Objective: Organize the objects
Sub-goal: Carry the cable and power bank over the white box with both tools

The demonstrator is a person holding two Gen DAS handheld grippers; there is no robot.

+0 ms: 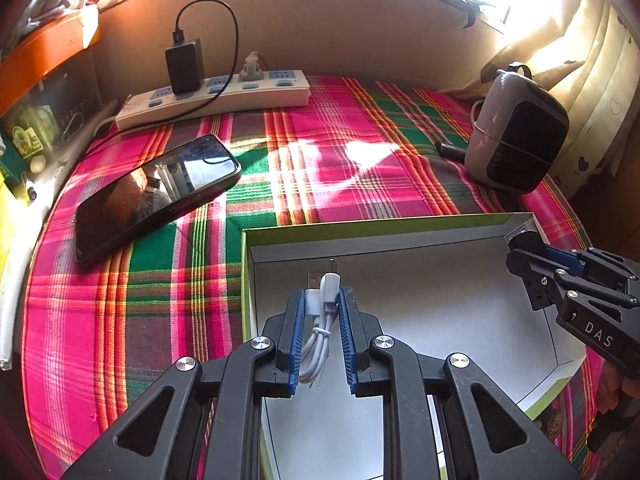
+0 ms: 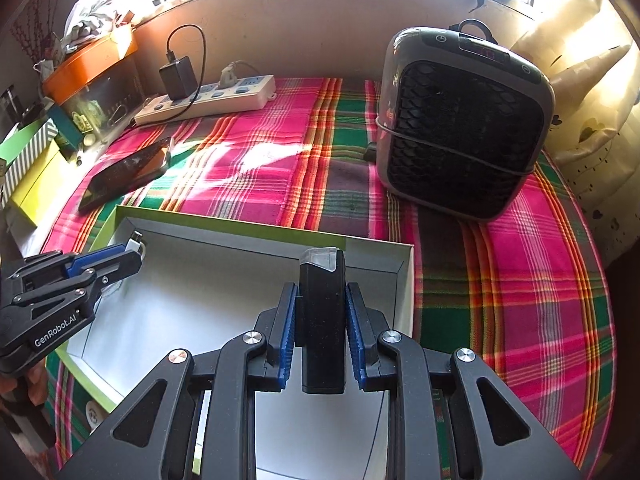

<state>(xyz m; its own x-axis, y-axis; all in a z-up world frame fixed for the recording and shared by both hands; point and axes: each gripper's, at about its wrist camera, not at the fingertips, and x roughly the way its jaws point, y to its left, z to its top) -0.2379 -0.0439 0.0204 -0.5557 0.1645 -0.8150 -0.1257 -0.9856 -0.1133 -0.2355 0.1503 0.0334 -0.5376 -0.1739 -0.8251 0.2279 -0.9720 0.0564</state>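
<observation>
A green-rimmed cardboard box point(image 1: 360, 226) with a white inside sits on the plaid cloth; it also shows in the right wrist view point(image 2: 240, 222). My left gripper point(image 1: 320, 300) is shut on a coiled white USB cable point(image 1: 322, 312) and holds it over the box's left part. My right gripper point(image 2: 320, 300) is shut on a black device with a clear cap point(image 2: 322, 320) over the box's right part. In the left wrist view the right gripper point(image 1: 520, 240) shows at the box's far right corner. In the right wrist view the left gripper point(image 2: 132, 254) shows at the box's left.
A black phone point(image 1: 156, 192) lies on the cloth left of the box. A white power strip point(image 1: 216, 100) with a black charger point(image 1: 184, 66) runs along the back wall. A grey heater point(image 2: 464, 120) stands at the right. Boxes and clutter fill the left edge.
</observation>
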